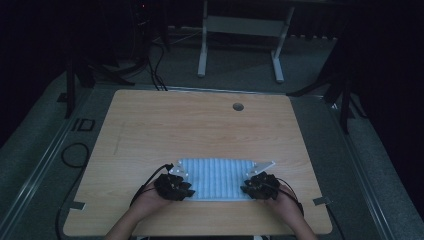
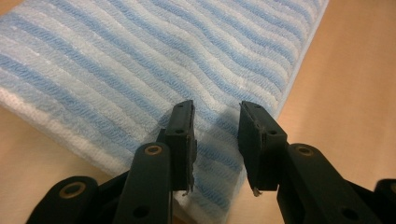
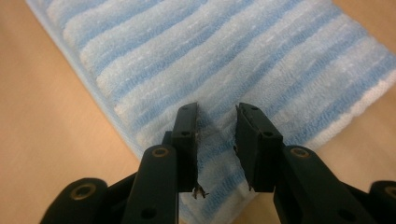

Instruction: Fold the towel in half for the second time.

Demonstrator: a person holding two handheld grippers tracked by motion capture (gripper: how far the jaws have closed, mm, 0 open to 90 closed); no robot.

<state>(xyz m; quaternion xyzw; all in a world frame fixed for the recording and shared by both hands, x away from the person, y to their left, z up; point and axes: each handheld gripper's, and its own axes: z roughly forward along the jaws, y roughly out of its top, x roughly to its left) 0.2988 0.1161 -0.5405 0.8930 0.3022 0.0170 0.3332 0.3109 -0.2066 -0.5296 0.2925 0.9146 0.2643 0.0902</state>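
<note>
A folded towel (image 1: 216, 179) with light blue and white wavy stripes lies flat near the front edge of the wooden table (image 1: 200, 120). My left gripper (image 1: 175, 185) sits at the towel's near left corner, held by a hand. In the left gripper view the towel (image 2: 140, 60) lies under the left gripper (image 2: 216, 109), whose jaws stand apart over the corner with a gap between the pads. My right gripper (image 1: 260, 186) sits at the near right corner. In the right gripper view its jaws (image 3: 215, 109) are likewise apart above the towel (image 3: 224, 51), gripping nothing.
A round cable hole (image 1: 238, 106) is in the table's far side. Behind the table stands a white desk frame (image 1: 240, 30) on the dark floor. Black cables (image 1: 75, 155) loop on the floor at the left. Bare wood stretches beyond the towel.
</note>
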